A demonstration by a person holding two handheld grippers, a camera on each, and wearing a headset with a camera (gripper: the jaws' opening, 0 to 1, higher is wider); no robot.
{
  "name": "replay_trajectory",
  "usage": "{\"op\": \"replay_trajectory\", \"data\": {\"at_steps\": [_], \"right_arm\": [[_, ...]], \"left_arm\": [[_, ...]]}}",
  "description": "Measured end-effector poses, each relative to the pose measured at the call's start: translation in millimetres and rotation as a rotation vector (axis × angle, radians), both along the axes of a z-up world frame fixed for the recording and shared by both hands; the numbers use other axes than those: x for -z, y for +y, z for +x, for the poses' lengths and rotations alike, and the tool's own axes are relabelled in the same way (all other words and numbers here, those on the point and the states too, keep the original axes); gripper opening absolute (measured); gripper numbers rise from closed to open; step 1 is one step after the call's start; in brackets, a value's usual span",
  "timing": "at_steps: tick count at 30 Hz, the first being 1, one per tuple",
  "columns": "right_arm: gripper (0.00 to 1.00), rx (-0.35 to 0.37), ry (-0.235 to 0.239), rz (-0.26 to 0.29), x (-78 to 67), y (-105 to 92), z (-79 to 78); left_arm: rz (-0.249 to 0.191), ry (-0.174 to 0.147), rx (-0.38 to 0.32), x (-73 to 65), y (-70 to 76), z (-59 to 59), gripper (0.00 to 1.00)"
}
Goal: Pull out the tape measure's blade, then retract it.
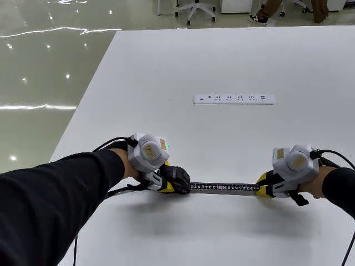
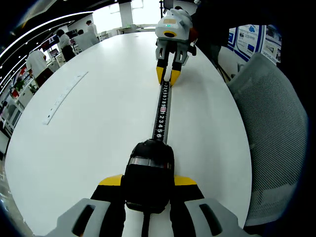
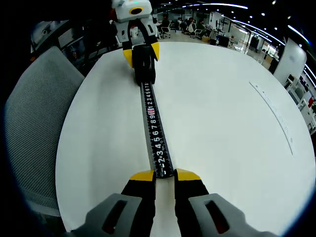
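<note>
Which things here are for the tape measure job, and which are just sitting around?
For the job:
tape measure, held in the left gripper
blade, drawn out across the table, its end pinched by the right gripper

Just lying about:
power strip
chair
</note>
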State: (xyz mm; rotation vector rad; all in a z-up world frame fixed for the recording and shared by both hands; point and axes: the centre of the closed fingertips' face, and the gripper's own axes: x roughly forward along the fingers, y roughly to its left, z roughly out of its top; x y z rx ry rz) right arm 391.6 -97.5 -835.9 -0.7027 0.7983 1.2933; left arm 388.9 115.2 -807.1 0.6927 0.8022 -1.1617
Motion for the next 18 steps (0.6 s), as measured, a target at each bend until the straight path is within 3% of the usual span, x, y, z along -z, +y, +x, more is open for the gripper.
{"op": "replay_trajectory", "data": {"at_steps": [18], "right_arm": [[0.08, 0.014, -0.001, -0.021, -5.2, -18.9, -1.8]], "left_arm": [[-0.008, 0.002, -0.008, -0.1, -0.2, 0.0, 0.31]]}}
